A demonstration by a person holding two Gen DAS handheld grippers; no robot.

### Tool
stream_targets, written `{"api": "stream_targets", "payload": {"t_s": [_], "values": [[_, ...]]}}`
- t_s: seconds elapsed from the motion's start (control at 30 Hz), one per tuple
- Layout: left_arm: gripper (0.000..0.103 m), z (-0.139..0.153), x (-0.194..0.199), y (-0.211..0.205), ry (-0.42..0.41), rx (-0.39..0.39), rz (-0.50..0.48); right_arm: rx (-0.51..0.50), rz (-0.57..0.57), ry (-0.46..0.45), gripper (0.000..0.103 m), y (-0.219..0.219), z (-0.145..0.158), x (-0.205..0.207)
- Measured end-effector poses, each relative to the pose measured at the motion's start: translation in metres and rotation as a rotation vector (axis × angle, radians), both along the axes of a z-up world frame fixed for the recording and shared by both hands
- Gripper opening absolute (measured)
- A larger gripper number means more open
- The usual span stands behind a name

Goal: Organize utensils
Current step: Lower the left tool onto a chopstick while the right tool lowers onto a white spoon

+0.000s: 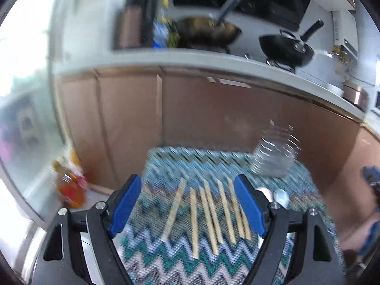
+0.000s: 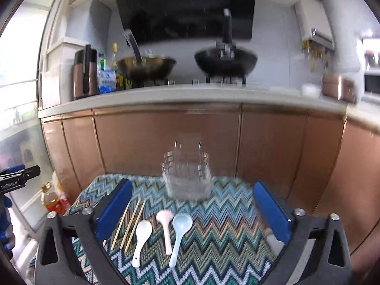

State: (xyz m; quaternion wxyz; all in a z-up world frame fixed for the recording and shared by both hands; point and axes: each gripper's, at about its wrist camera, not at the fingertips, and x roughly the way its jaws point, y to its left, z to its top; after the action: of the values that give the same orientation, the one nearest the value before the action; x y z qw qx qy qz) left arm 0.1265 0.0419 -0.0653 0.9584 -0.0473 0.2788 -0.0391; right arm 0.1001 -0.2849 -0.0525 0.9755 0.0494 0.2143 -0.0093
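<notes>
Chopsticks are lying loose on the zigzag cloth, fanned side by side just short of the clear glass jar and to its left. The left gripper is hanging over them with its blue fingers spread wide — nothing is sitting between the jaws, and the sticks are showing in the gap below. The left view is smearing, so the exact count of sticks is hard to call.

Over on the other side, the right gripper is also standing wide open and holding nothing, its fingers framing three spoons. The white spoon, the pink spoon and the pale blue spoon are lying flat in a row nearer the camera than the jar, bowls pointing towards it, handles towards the camera. A few chopsticks are lying just left of the white spoon. The jar is standing upright at the far edge of the cloth — no utensils visible inside it. Beyond the jar, brown cabinet doors are filling the background, and a countertop above them is carrying a wok and a black pan. Left of the cloth, an amber bottle is standing on the floor.
</notes>
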Motion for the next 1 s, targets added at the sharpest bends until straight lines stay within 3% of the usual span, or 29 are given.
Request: {"api": "stream_targets", "payload": {"t_s": [0.07,0.2,0.27,0.37,0.47,0.7,1.0], "values": [[0.079,-0.008,0.013,-0.003,0.06,-0.029,-0.051,0.047,0.03,0.066,0.079,-0.012,-0.016,0.016],[0.078,-0.031,0.048,-0.015,0.206,-0.082,-0.11,0.082,0.091,0.171,0.068,-0.024,-0.045,0.045],[0.077,-0.043,0.064,-0.018,0.262,-0.104,-0.12,0.107,0.132,0.22,0.058,-0.028,-0.059,0.06],[0.069,-0.063,0.088,-0.024,0.344,-0.118,-0.127,0.148,0.185,0.303,0.047,-0.033,-0.083,0.085],[0.054,-0.084,0.116,-0.031,0.433,-0.143,-0.145,0.226,0.252,0.399,0.042,-0.038,-0.11,0.114],[0.035,-0.119,0.163,-0.038,0.563,-0.142,-0.142,0.204,0.314,0.522,0.041,-0.04,-0.152,0.167],[0.024,-0.144,0.199,-0.037,0.661,-0.124,-0.097,0.19,0.412,0.571,0.033,-0.04,-0.172,0.199]]}}
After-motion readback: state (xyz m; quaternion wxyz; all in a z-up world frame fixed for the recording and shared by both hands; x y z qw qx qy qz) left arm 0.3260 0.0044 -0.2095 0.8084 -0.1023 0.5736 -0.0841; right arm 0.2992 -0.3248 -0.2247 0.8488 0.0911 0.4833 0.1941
